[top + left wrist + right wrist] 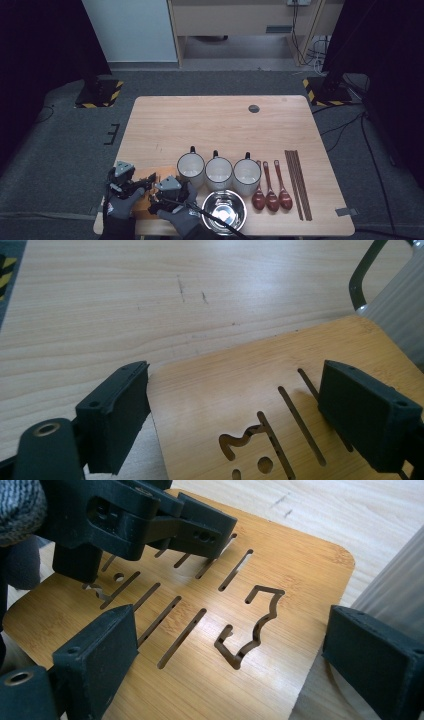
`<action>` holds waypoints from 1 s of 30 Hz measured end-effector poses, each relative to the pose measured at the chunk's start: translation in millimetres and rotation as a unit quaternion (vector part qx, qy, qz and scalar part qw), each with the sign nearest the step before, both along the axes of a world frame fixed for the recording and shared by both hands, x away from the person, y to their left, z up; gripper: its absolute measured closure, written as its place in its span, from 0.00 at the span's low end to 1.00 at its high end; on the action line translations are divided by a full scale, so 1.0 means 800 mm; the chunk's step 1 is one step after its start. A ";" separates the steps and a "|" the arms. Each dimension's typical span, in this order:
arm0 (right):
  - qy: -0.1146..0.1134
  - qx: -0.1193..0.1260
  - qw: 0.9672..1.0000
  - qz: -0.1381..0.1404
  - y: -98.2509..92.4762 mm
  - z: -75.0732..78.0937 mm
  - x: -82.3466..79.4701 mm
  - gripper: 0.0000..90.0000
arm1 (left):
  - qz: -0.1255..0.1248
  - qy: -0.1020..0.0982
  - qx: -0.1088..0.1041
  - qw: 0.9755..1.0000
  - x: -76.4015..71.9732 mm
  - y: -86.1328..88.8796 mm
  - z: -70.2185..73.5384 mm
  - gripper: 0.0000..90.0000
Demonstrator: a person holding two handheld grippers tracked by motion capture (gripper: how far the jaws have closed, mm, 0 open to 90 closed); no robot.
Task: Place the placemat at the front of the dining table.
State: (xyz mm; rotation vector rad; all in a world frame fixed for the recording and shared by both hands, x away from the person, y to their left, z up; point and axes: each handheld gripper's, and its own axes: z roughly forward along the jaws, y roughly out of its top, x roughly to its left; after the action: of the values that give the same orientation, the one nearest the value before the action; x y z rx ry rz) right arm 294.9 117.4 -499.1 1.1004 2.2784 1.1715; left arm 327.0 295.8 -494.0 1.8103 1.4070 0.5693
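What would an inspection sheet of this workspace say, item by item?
Surface: light wooden table, a few dark scuffs, round grey cap near the far edge.
Job's things: slotted bamboo board at the near left corner, flat on the table.
Clutter: three white mugs in a row, steel bowl, three brown spoons, dark chopsticks.
Grippers: left gripper and right gripper both open above the board, jaws not pressing on it.
Cables: one runs from the right gripper across the bowl; more on the floor at right.
Surroundings: grey floor, striped stand bases, black curtains.
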 end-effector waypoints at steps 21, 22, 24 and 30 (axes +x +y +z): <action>-0.044 0.012 0.999 0.010 -0.006 0.057 0.005 0.08 | 0.009 -0.040 0.000 0.999 0.001 -0.003 0.063 0.14; -0.044 0.012 0.999 0.010 -0.006 0.057 0.005 0.08 | 0.010 -0.040 -0.002 0.999 0.001 -0.004 0.066 0.14; -0.045 0.018 0.999 0.010 -0.009 0.064 0.008 0.08 | 0.010 -0.043 -0.004 0.999 0.003 -0.006 0.071 0.14; -0.055 0.012 0.998 0.008 -0.016 0.077 0.013 0.08 | 0.008 -0.052 0.000 0.999 0.010 -0.014 0.084 0.14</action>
State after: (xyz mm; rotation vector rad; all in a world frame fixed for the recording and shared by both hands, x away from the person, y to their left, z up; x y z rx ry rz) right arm 305.5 104.7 -437.7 1.0026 2.1981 1.2378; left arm 335.3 284.8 -426.6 1.7457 1.3526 0.6609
